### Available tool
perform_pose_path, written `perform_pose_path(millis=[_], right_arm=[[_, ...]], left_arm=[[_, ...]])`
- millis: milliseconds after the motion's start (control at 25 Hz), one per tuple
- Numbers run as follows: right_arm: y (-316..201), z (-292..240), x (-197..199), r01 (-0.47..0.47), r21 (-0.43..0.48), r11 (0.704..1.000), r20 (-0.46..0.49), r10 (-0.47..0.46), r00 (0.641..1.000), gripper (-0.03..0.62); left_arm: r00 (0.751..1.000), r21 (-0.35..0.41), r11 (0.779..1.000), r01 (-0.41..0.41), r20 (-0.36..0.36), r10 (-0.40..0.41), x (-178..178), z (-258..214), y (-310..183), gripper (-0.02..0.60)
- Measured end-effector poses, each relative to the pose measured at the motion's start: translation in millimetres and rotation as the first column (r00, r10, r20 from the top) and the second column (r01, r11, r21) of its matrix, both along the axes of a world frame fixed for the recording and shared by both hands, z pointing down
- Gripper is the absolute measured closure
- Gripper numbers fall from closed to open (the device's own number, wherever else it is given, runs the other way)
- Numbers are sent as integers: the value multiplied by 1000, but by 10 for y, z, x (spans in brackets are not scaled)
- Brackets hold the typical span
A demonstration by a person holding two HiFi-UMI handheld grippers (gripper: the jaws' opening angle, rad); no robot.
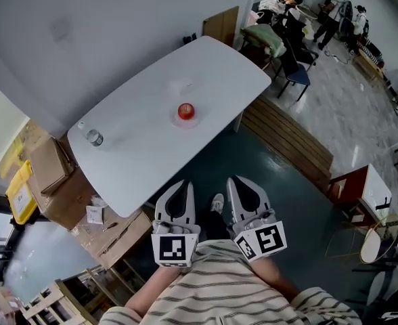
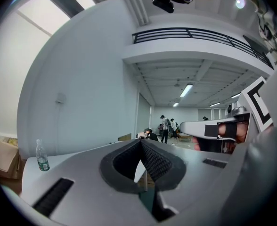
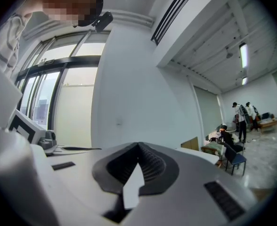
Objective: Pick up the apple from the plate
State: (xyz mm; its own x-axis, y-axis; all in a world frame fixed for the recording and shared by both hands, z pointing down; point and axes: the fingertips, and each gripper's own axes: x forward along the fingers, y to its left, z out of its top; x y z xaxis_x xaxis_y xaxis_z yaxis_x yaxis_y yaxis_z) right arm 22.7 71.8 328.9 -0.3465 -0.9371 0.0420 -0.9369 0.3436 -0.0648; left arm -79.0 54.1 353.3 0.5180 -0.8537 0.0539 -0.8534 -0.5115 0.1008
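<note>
Our striped white and grey shirt [image 1: 239,286] is filling the bottom of the head view. Just over it we are holding the two grey plastic grippers side by side, each one with a cube of square black markers. The left gripper [image 1: 184,183] is clenched, and in the left gripper view [image 2: 141,141] its ribbed dark pads are meeting at the tips with nothing between them. The right gripper [image 1: 235,180] is clenched and empty as well, its tips touching in the right gripper view [image 3: 138,145]. Both are hanging above the dark floor [image 1: 280,195], beside the near edge of the long white table with rounded corners [image 1: 138,93].

The round red apple [image 1: 186,110] is sitting on a small pale plate [image 1: 175,119] near the middle of this table, well apart from both grippers. A clear plastic bottle with a green label [image 1: 93,137] [image 2: 42,157] is standing upright near the left end of the table. Brown cardboard boxes [image 1: 50,171] are lying on the floor beside that end
</note>
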Motion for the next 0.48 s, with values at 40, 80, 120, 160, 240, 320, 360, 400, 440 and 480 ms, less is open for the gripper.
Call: perform_pose_path(millis=[40,80,120,160,240,320,360,400,440,480], right_arm=[[-118,10,18,9,1,1000,4,-9,1000,582],[-242,19,41,19,1,1000,6,-19,1000,582],[-370,24,68,28,1,1000,7,-28,1000,582],[-500,22,99,38,2,999,7,-38,999,582],[-757,12,167,54,9,998,0,-54,999,582],[-1002,4,250,66,12,998,-4,-66,998,582],[-1117,4,298,71,11,997,-4,-71,997,582],[-1229,7,348,76,9,997,-5,-76,997,582],[-1339,12,398,83,6,997,-8,-83,997,582],[-1445,22,446,90,4,996,-12,-90,996,582]], left_arm=[[1000,3,1000,8,3,-8,21,0,-101,577],[1000,6,1000,17,5,-17,46,1,-202,577],[1000,8,1000,26,6,-26,73,0,-303,577],[999,9,999,34,7,-34,103,-5,-406,577],[999,14,999,49,16,-49,170,-12,-617,577],[998,11,998,64,23,-64,242,1,-825,577],[997,8,997,71,26,-71,281,9,-925,577],[996,7,997,79,27,-80,321,13,-1027,577],[996,8,996,88,28,-89,359,15,-1130,577],[995,11,995,98,31,-99,394,18,-1231,577]])
